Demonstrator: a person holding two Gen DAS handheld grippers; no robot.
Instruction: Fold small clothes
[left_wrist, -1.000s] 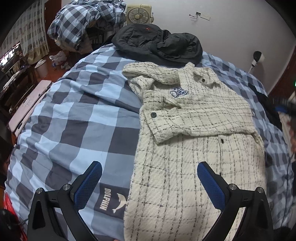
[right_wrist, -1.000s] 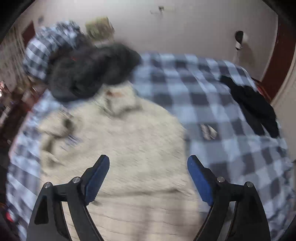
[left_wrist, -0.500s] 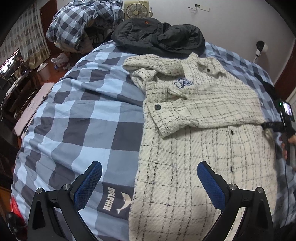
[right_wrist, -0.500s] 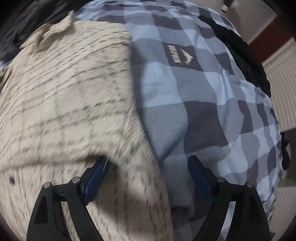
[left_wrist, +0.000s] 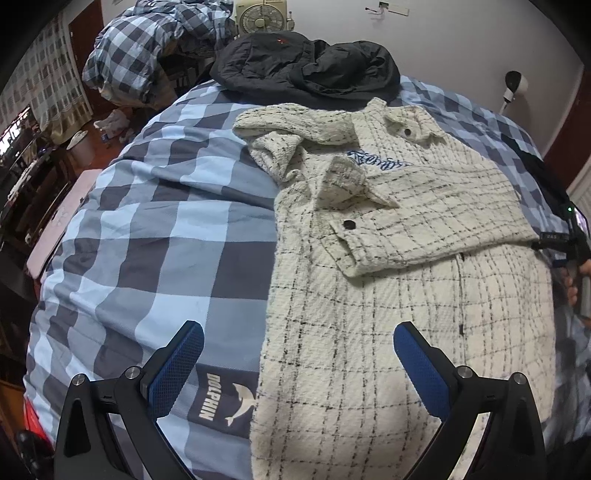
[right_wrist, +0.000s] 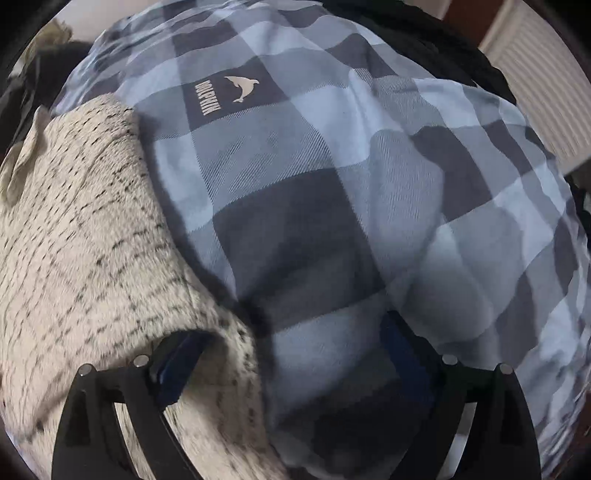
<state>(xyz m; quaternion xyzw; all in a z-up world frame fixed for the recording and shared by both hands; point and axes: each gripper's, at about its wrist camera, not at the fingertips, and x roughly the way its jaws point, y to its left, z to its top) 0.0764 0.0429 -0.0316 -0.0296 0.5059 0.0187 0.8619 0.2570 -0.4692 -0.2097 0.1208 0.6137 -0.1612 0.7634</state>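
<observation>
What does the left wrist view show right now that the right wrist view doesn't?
Only the left wrist view shows the cream plaid jacket laid out whole, one sleeve folded across its chest, the black jacket beyond its collar, and the open left tool above the jacket's near left edge.

Only the right wrist view shows the right tool open, low at the jacket's side edge, cloth draped over one finger.

Both show the cream jacket, the checked bedcover and a dolphin patch.

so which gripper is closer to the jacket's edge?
Right. The right gripper is at the jacket edge, one finger under the cloth. The left gripper hovers open above it.
</observation>
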